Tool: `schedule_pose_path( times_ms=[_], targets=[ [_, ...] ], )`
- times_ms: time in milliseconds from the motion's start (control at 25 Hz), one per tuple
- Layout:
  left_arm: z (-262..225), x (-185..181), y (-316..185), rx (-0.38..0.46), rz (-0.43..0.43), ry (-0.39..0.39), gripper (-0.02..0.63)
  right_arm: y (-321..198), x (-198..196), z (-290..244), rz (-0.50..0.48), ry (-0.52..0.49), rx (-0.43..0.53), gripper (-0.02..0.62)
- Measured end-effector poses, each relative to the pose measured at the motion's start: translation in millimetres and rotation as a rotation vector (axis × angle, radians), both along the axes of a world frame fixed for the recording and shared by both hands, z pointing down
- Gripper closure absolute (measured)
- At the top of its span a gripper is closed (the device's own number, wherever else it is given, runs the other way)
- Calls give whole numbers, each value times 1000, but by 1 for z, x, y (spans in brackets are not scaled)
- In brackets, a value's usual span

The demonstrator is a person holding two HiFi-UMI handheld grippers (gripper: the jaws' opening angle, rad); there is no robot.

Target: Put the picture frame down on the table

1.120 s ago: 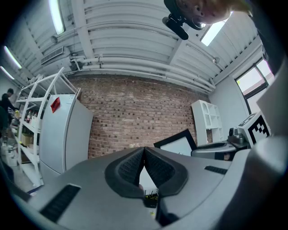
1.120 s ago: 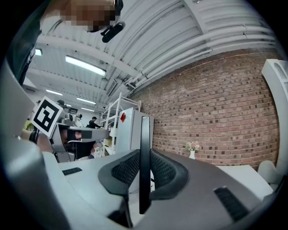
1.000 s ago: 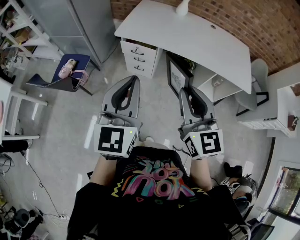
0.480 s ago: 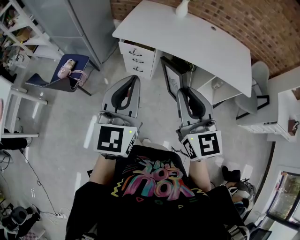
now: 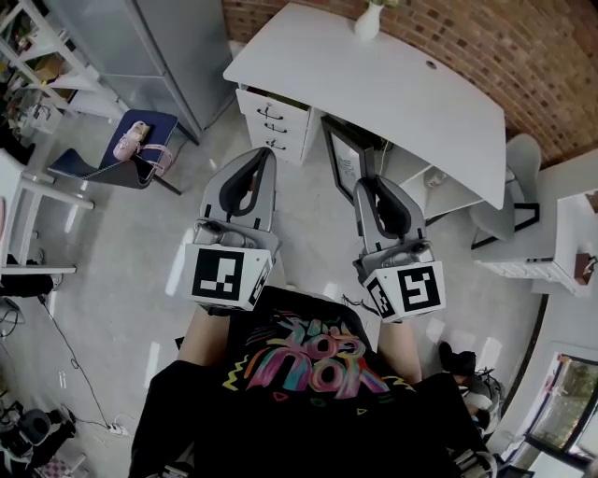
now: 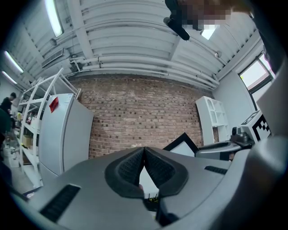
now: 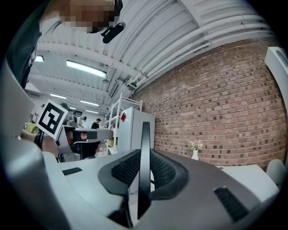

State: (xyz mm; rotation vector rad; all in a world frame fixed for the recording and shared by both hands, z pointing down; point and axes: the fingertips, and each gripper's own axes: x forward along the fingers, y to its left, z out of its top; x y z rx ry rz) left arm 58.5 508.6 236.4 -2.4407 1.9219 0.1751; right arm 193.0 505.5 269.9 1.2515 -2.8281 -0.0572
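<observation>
A black picture frame stands on edge in front of me, with my right gripper shut on its near edge. In the right gripper view the frame's thin black edge runs upright between the pads. My left gripper is level beside it on the left, shut with nothing in it; its pads meet at the tips. From the left gripper view a corner of the frame shows to the right. The white table lies just ahead, and the frame is short of its front edge.
A white vase with flowers stands at the table's far edge. A drawer unit sits under its left end. A pale chair stands at the right, a blue chair with a pink shoe at the left, and a grey cabinet behind.
Both grippers have moved a little forward toward the table, the frame going along in the right one. The jaws of both stand as before.
</observation>
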Motion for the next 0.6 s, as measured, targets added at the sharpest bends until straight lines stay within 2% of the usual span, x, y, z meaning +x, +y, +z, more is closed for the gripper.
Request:
schedule_pose_path(
  times_ms=[280,600],
  targets=[
    [8,-35,-80,0,15,2,582,-78,-33,7,24,-1,-4,508],
    [2,-104,-202,-21,35,-7,583,-201,-93,-1,74,0,-26,508]
  ],
)
